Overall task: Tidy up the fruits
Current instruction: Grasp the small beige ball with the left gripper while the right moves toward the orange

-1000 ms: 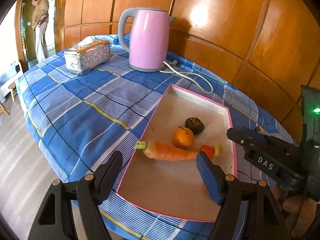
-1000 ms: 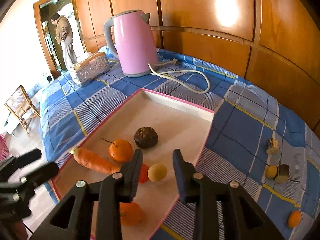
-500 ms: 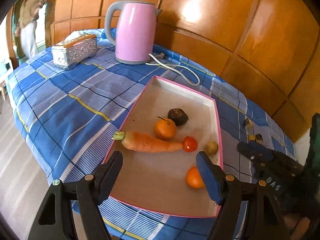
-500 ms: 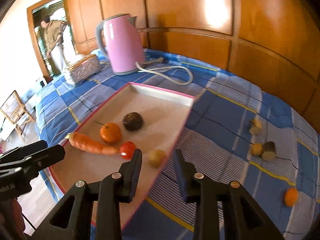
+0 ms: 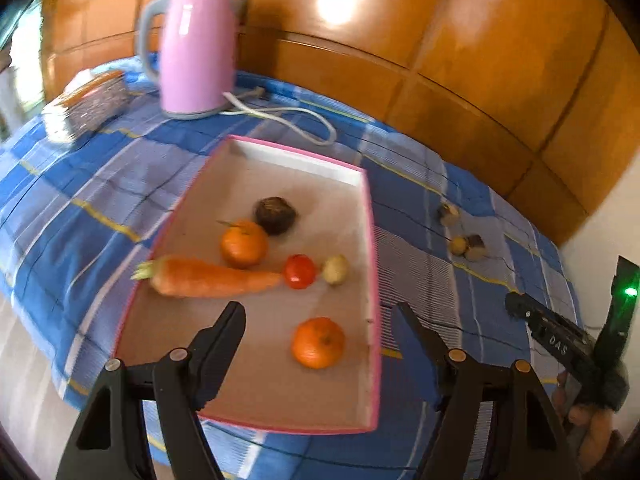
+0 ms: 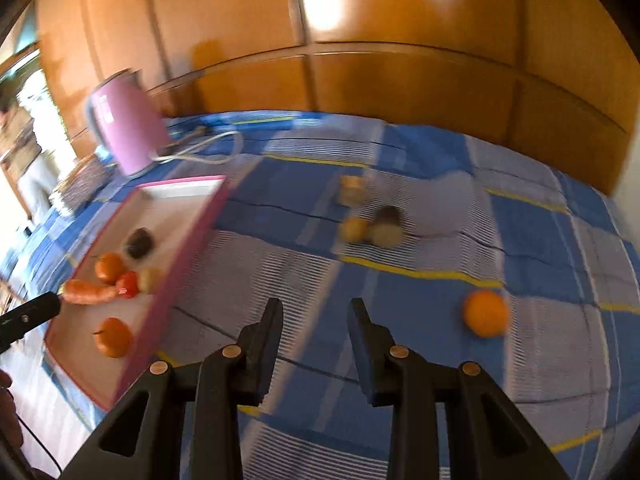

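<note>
A pink-rimmed tray lies on the blue checked cloth. It holds a carrot, two oranges, a small tomato, a pale round fruit and a dark round fruit. My left gripper is open and empty above the tray's near end. My right gripper is open and empty over bare cloth right of the tray. A loose orange lies to its right. Small fruit pieces lie farther back.
A pink kettle with a white cord stands behind the tray. A silver tissue box sits at the far left. Wooden wall panels close the back. The table edge drops off at the left and front.
My right gripper has swung right, off the tray and out over the cloth, with the loose orange now in its view. My left gripper has drawn back and turned right; an orange lies in the tray.
</note>
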The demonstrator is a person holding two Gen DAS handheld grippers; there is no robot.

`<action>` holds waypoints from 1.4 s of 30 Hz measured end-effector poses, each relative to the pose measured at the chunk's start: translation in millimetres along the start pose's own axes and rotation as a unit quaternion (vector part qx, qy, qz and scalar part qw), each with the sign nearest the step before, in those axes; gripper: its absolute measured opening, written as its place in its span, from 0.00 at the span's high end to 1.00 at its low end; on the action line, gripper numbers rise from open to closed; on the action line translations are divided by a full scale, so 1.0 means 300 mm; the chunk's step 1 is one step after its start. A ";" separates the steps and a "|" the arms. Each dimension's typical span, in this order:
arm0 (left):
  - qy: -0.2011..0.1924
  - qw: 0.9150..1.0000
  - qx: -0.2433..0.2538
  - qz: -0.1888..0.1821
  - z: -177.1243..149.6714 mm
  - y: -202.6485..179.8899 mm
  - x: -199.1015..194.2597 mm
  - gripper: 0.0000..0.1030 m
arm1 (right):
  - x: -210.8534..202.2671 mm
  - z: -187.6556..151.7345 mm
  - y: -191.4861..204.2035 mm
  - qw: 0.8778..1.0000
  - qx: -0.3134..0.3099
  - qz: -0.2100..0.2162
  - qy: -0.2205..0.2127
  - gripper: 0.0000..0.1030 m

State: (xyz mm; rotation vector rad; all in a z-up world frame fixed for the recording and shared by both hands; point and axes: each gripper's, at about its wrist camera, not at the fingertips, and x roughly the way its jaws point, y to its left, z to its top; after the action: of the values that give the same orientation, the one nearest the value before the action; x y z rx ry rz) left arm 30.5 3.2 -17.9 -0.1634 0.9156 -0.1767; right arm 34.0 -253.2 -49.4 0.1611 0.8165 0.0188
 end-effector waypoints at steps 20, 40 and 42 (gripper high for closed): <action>0.093 0.989 0.083 -0.082 0.062 -0.358 0.294 0.28 | -0.035 -0.021 -0.299 0.995 0.078 -0.054 -0.004 0.68; 0.118 0.977 0.068 -0.163 0.194 -0.517 0.577 0.73 | -0.003 0.024 -0.341 0.998 0.064 -0.028 -0.002 0.68; 0.118 0.977 0.066 -0.166 0.211 -0.528 0.606 0.73 | 0.000 0.031 -0.336 0.998 0.056 -0.026 -0.003 0.68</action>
State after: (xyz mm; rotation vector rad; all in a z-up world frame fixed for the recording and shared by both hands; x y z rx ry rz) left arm 176.5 -187.0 -86.2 -0.1738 1.1045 -0.5765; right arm 36.4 -353.9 -58.3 0.2455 0.8152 -0.0763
